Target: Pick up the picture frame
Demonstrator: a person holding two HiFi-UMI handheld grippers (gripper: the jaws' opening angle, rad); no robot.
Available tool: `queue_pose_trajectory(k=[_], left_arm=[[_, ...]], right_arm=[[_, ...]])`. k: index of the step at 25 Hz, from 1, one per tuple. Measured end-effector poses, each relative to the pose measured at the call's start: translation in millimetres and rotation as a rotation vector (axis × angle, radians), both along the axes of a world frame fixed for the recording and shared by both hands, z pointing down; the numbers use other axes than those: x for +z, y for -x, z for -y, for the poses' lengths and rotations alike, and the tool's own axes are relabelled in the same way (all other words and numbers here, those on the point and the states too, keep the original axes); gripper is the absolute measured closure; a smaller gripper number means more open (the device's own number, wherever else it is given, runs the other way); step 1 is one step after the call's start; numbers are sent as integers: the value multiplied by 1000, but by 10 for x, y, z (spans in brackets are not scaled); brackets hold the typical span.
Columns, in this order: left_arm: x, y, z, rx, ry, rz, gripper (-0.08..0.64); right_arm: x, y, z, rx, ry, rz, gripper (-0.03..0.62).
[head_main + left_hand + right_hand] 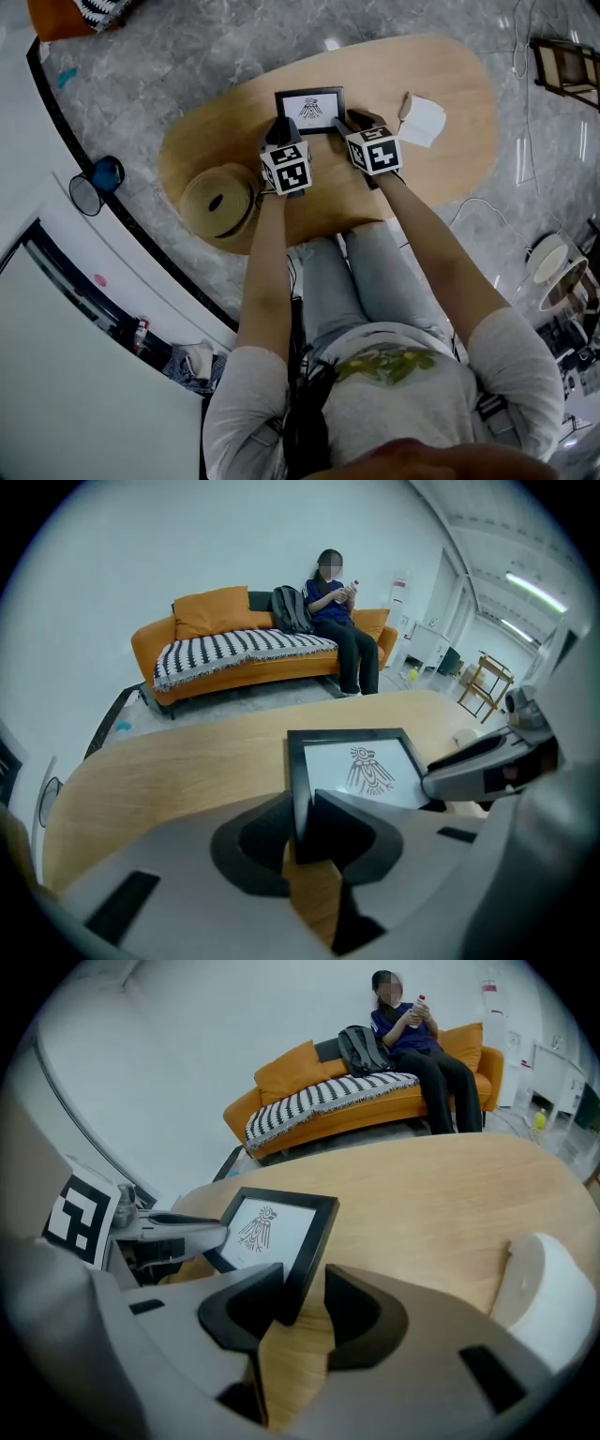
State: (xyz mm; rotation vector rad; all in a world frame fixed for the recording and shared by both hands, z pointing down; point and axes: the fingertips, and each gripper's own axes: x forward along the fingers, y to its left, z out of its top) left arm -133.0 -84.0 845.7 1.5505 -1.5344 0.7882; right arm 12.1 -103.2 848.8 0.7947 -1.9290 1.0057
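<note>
Left gripper [302, 810]: jaws closed in on the left rail of the picture frame [361, 761]; both pads lie against the black moulding with no gap showing.
Right gripper [303, 1299]: jaws well apart; the frame's near right corner stands between them, close against the inner pad, with bare wood showing before the outer pad.
Picture frame, description: black rectangular moulding, white print with a dark bird-like figure, face up.
Picture frame, location: far middle of the oval wooden table [450, 84], between the two grippers. Whether it rests on the top or is raised off it cannot be told.
Marker cubes: one on each gripper, side by side just nearer the person than the frame.
Tan round roll [217, 199]: on the table's left end, apart from the frame, beside the left forearm.
White folded item [422, 120]: on the table, just right of the right gripper, not touching the frame.
Orange sofa [216, 635]: against the wall beyond the table, with a black-and-white striped throw [239, 651] over the seat.
Dark backpack [289, 609]: on the sofa.
Seated person [336, 630]: on the sofa beside the backpack.
</note>
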Motion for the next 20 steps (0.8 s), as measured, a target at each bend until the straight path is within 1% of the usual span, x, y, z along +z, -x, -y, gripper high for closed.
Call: queue_pose_trajectory(k=[4,10,11,12,16,20], left_arm=[[-12,16,8,-20,-13,3,472],[26,8,-7,-8,-16,-21,471],[37,9,-9,-9,-14,-26,471],[41,12,-7,-10,-13,-29,471],[21,15,-9,-20,-7,-41,472],[11,0,-3,29,5,-30,471]], right_arm=[[-9,15,14,-5,-9,-2,446],[-6,14,8,-12,-21,11,447],[-5,23,5,-9,-18,16,453],[-4,34,1,-1,-12,21,480],[-13,39,-8,34,6,18,486],[-28,31,-13,31,2,-19,491]])
